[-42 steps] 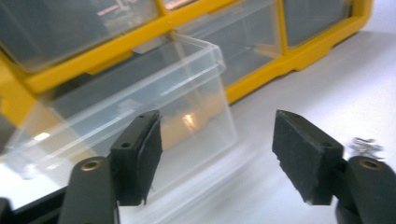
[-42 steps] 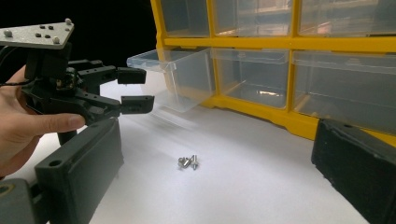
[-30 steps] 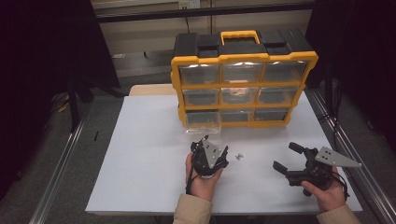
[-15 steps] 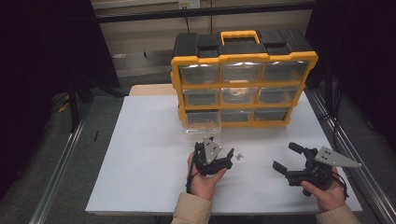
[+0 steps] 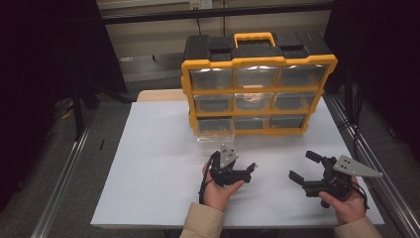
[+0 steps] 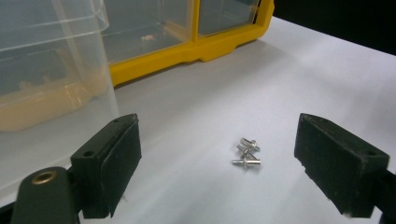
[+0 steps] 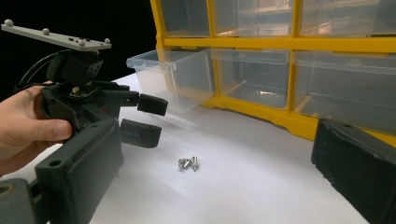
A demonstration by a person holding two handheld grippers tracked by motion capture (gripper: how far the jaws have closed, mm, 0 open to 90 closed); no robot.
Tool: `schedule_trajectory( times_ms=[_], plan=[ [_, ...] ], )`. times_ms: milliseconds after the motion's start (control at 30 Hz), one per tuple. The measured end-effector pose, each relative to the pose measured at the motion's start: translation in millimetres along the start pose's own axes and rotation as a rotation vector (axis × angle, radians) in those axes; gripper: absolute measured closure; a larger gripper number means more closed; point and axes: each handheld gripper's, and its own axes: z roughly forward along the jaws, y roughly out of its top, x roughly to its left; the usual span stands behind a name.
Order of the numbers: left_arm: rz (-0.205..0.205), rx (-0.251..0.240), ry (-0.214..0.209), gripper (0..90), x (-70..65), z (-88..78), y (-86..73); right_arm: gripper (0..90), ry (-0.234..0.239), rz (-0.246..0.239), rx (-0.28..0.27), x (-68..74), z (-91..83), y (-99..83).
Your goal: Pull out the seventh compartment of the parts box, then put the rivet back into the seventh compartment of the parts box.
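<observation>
Showing screws (image 6: 246,154) betw. open left gripper (image 6: 229,172) jaws, blurred overhead.

Nine drawers (image 5: 255,101) — one organiser (image 5: 257,49) — three small screws (image 6: 246,154), two grippers (image 5: 247,171)

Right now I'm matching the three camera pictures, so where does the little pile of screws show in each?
High view: screws on the white table, just right of the left gripper.
Left gripper view: lower centre, between the open jaws.
Right gripper view: lower centre, beyond the left gripper.
Shared landmark: the pulled-out clear drawer.
</observation>
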Motion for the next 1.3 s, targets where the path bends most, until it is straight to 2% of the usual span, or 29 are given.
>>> schedule_trajectory(
  times_ms=[33,133,200,433,467,567,767,900,933,967,1133,1300],
  plan=[
    [-0.005,-0.001,-0.017,14.0,1.1,0.8,0.1,1.8,0.000,0.001,-0.001,0.2,0.2,-0.1],
    [-0.016,0.014,-0.020,13.4,1.3,2.1,0.8,1.8,0.000,-0.001,0.000,-0.1,0.5,0.0],
    [-0.007,0.017,-0.032,13.1,1.8,2.6,0.9,1.8,0.000,0.000,0.001,0.1,0.4,-0.1],
    [-0.030,0.024,-0.069,12.3,3.2,4.8,1.1,1.8,-0.005,-0.002,0.003,0.1,0.8,-0.3],
    [-0.028,0.035,-0.056,12.3,2.8,4.9,1.5,1.9,0.001,-0.002,0.004,0.0,0.6,-0.1],
    [-0.031,0.028,-0.071,12.7,2.0,6.0,1.7,1.9,-0.003,0.002,-0.001,-0.6,1.1,0.2],
    [-0.015,0.049,-0.078,12.7,0.4,9.3,2.8,1.9,-0.003,0.004,0.002,-0.8,0.9,0.2],
    [-0.021,0.068,-0.092,14.2,-2.9,11.4,3.4,1.9,-0.001,0.002,0.002,-0.7,0.9,0.1],
    [-0.018,0.079,-0.083,15.0,-3.9,11.4,4.0,1.9,0.000,-0.002,0.004,-0.7,1.0,-0.1],
    [-0.012,0.080,-0.095,16.7,-4.0,12.1,4.0,1.9,0.001,0.000,0.004,-0.2,1.2,0.0],
    [-0.009,0.113,-0.103,25.9,-5.4,12.2,5.9,1.9,-0.002,-0.005,0.001,0.1,0.9,-0.3],
    [0.008,0.148,-0.099,39.3,-4.9,11.7,12.1,1.9,0.001,-0.001,-0.001,0.2,0.4,-0.2]
  ],
)
